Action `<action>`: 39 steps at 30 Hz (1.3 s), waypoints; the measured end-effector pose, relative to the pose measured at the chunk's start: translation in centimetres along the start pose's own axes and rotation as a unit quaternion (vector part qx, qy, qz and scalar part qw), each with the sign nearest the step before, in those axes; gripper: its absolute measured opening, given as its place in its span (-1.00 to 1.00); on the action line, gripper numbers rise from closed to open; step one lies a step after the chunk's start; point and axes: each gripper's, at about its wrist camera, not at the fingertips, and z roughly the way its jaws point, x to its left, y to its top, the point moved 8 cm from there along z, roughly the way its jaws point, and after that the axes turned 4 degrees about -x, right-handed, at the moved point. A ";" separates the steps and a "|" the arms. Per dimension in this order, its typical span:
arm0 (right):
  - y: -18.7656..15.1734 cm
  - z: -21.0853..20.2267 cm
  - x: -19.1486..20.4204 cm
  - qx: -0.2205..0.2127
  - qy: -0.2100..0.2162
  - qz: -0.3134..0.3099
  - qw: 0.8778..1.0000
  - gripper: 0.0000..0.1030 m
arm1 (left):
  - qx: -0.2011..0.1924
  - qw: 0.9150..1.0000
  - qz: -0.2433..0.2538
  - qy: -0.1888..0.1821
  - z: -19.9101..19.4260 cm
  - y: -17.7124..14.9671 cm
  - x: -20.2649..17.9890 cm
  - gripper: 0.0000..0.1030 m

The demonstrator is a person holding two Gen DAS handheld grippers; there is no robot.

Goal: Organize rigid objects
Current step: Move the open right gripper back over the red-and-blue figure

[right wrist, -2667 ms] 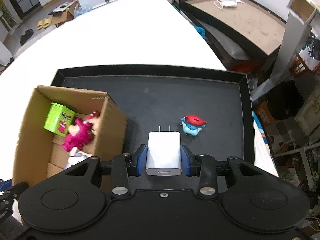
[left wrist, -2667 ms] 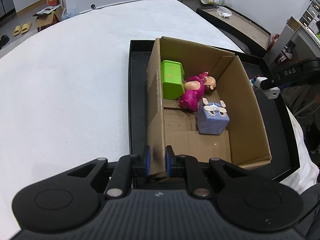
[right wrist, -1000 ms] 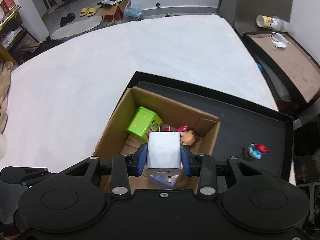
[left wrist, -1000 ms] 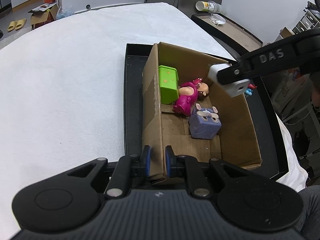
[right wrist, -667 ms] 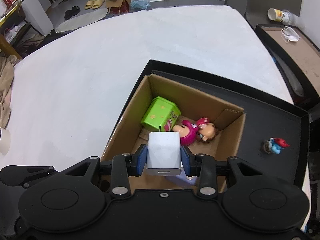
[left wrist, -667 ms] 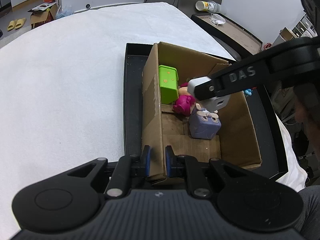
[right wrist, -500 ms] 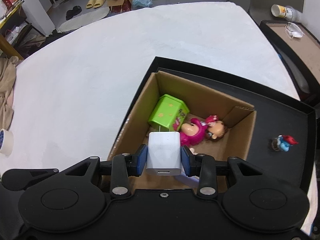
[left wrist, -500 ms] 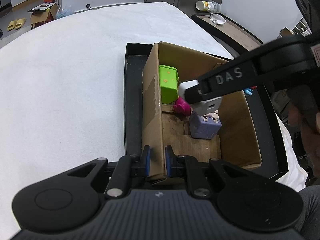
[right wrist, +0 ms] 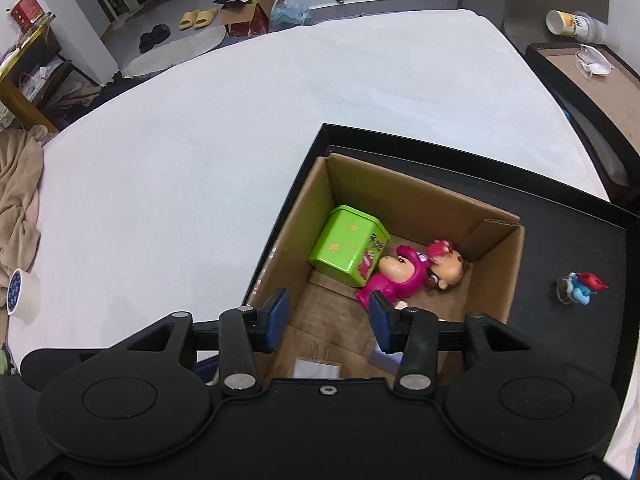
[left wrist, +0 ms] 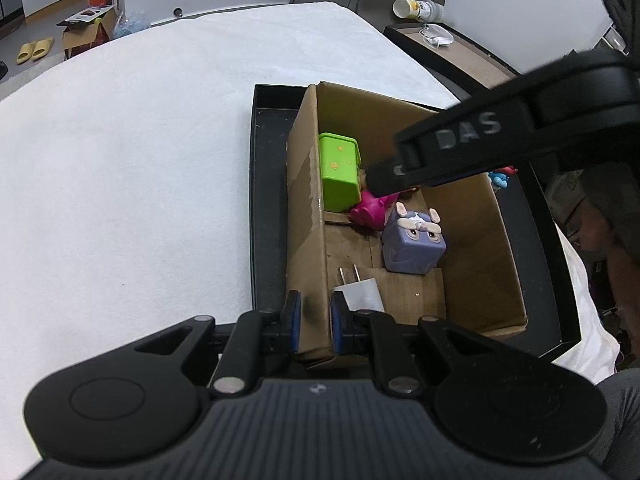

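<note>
This looks like a lived-in room of a home used for recording, not a lab or shop. A wide surface covered in white cloth (right wrist: 248,128) fills most of both views. Beyond its far edge lies a bare floor with yellow slippers (right wrist: 198,18), dark shoes (right wrist: 154,38) on a pale mat, and an open cardboard carton (right wrist: 248,16) of packaging. At the left edge a beige garment (right wrist: 18,184) is heaped, with a roll of tape (right wrist: 22,290) just beside it. Off the far right corner stands a low dark-rimmed side table (right wrist: 576,80) with a face mask (right wrist: 596,64) on it and a tipped paper cup (right wrist: 572,24) just behind.
</note>
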 end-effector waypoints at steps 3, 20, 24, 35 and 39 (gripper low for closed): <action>-0.3 -0.6 -0.8 -0.004 -0.001 0.001 1.000 -0.14 | 0.000 1.000 0.000 0.001 0.0 -0.1 0.0 -0.72; -2.1 -3.5 -5.9 -0.013 -0.013 0.017 1.000 -0.04 | 0.007 1.000 0.008 0.010 0.2 -0.1 -0.3 -0.72; -2.3 -4.0 -7.4 -0.017 -0.019 0.026 0.999 0.01 | 0.007 1.000 0.009 0.011 0.2 -0.1 -0.3 -0.72; -2.8 -5.0 -11.8 -0.024 -0.032 0.055 0.998 0.08 | 0.009 1.000 0.015 0.019 0.3 -0.2 -0.5 -0.72; -3.0 -5.0 -13.1 -0.025 -0.035 0.064 0.997 0.08 | 0.010 1.000 0.018 0.022 0.4 -0.3 -0.6 -0.72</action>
